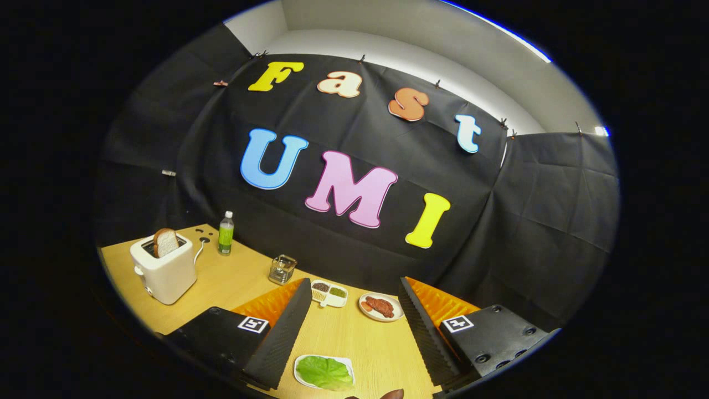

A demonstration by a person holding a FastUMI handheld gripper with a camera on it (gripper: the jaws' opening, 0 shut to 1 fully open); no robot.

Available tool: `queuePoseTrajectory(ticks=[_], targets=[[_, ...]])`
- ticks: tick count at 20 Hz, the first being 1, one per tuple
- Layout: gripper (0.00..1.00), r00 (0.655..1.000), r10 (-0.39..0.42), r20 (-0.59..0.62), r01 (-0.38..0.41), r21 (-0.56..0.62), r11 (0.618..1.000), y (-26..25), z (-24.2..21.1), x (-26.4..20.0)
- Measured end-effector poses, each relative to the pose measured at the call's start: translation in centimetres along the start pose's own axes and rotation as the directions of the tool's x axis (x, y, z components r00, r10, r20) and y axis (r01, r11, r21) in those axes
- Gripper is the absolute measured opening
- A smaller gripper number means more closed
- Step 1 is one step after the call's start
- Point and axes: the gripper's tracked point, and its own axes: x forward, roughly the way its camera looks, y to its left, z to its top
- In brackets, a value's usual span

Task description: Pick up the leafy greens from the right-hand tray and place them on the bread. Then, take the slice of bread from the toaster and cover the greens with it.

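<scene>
A green lettuce leaf (325,371) lies on a small white tray (299,379) on the wooden table, seen between my two fingers near their bases. My gripper (354,284) is held above the table, open, with nothing between its fingers. A white toaster (164,272) stands far off to the left beyond the left finger, and a slice of bread (165,242) sticks up out of its slot. A dark brown rounded edge (383,394) shows just right of the lettuce tray; I cannot tell what it is.
Beyond the fingertips sit a white plate with reddish meat (381,306) and a small two-part dish (329,293). A glass jar (282,269) and a green bottle (225,233) stand near the back wall. The toaster's cord (198,250) runs behind it.
</scene>
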Motion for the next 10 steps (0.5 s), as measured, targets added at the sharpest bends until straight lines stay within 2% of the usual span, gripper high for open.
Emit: queuePoseTrajectory(ticks=[3,6,8,10], targets=[[0.98,0.990,0.097,-0.107,-0.099,-0.008,0.995,1.5,-3.4,0.4],[0.98,0.958,0.166,-0.234,-0.172,-0.006,0.985,2.1,-7.6,0.5],[0.98,0.924,0.202,-0.325,-0.214,-0.001,0.977,2.3,-11.1,0.5],[0.97,0.871,0.243,-0.428,-0.264,0.011,0.964,2.5,-15.0,0.6]])
